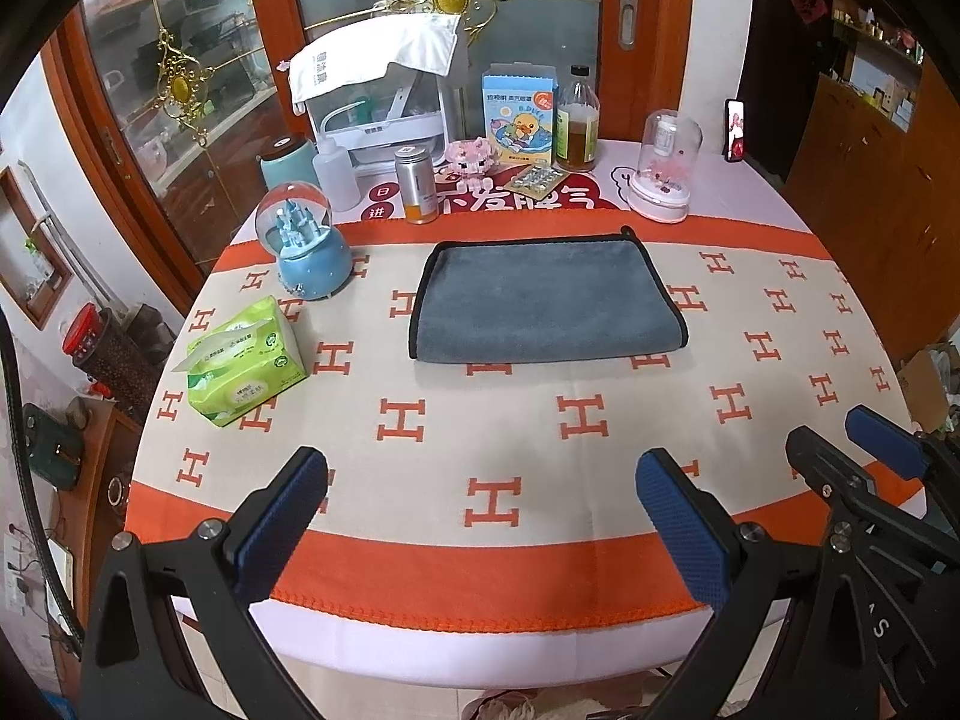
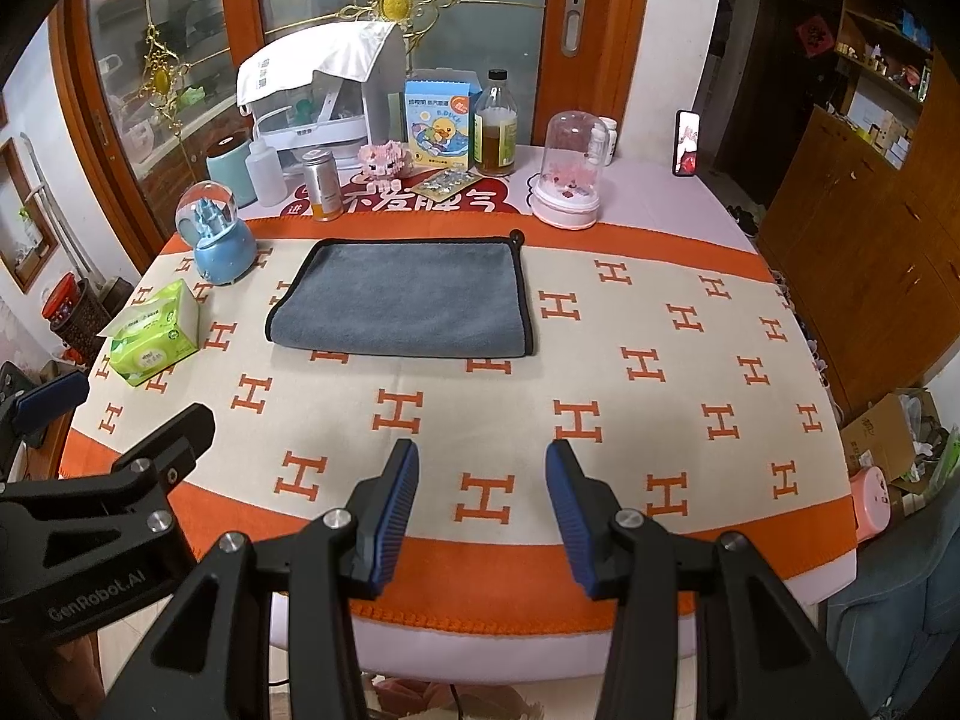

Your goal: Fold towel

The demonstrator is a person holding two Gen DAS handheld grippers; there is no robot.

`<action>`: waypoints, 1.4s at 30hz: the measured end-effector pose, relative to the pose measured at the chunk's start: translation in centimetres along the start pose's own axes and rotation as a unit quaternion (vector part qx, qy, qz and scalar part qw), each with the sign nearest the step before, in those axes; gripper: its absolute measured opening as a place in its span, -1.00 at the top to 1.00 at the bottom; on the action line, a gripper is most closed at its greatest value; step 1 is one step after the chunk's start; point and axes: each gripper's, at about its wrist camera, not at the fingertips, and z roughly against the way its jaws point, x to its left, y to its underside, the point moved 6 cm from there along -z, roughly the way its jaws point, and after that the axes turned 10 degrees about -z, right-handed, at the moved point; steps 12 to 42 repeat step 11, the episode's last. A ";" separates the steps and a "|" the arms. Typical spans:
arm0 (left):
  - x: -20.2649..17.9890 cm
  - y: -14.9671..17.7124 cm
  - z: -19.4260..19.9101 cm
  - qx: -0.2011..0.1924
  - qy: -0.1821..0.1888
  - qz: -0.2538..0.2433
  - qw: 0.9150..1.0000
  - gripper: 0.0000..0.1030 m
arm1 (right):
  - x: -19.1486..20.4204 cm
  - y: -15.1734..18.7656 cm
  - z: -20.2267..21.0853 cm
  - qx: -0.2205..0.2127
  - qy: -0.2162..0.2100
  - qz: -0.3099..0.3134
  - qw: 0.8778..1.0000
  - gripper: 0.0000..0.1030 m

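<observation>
Grey plush with black piping, the towel (image 1: 547,300) lies flat toward the far middle of the table (image 1: 540,588), at about twelve o'clock from both claws and well apart from them. It looks folded at least once already, with the soft doubled edge nearest and a small hanging loop at its far right corner. The left gripper (image 1: 480,504) hovers over the near orange border with its jaws wide apart and empty; the right gripper (image 2: 480,498) is likewise parted, holding nothing.

To fold well, I judge each claw should pinch one corner of a short side, taking all layers, then lift low and carry it across until the piping lines up.

The blue snow globe (image 1: 306,246) stands near the towel's ten o'clock corner, and the green tissue pack (image 1: 246,360) lies at eight o'clock. The orange-based can (image 1: 417,183) and pink dome (image 1: 665,171) stand just beyond the far edge, so the sweep should stay low and short.
</observation>
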 end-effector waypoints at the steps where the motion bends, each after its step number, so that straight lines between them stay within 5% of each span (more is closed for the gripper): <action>1: 0.0 0.0 -0.1 0.000 0.000 0.001 1.000 -0.98 | 0.2 0.0 -0.1 0.000 0.000 0.001 1.000 0.13; 42: 0.4 0.1 -0.4 0.002 0.000 0.000 1.000 -0.98 | 0.8 -0.1 -0.6 0.003 -0.001 0.006 1.000 0.13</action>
